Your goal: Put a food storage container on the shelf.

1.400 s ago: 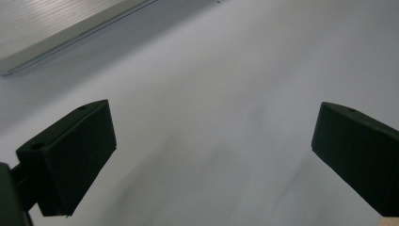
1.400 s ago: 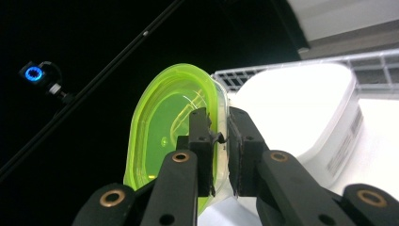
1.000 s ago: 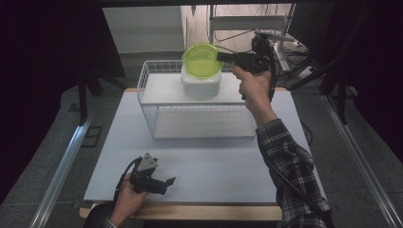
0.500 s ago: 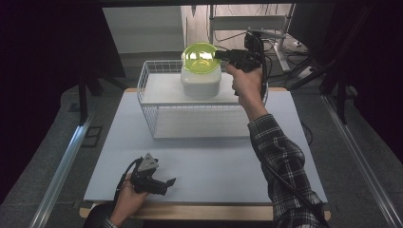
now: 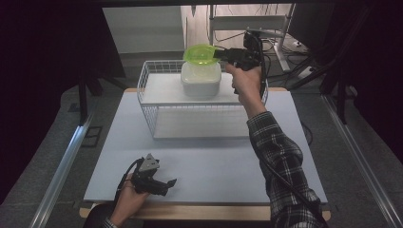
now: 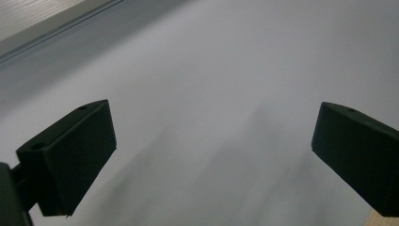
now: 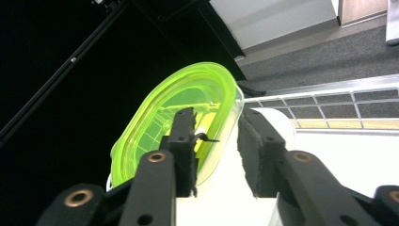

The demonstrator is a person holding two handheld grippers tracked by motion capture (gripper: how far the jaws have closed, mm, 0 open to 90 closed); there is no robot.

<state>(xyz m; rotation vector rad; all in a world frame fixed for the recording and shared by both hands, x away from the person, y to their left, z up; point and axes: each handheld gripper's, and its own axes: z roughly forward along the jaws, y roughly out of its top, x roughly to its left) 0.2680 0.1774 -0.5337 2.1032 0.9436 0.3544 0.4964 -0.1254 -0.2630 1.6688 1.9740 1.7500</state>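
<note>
Far across the counter (image 5: 204,166), inside the white wire basket (image 5: 157,95), stood a white tub (image 5: 200,81), contents hidden. Just above it hung the green translucent lid (image 5: 200,53), tilted, pinched at its right rim by the right gripper (image 7: 217,141). Likely light, stiff, slick plastic; best held at the rim. Near left, left gripper (image 6: 211,141) rested open, empty.

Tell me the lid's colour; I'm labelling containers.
Translucent lime green lid, seen best in the right gripper view.
</note>
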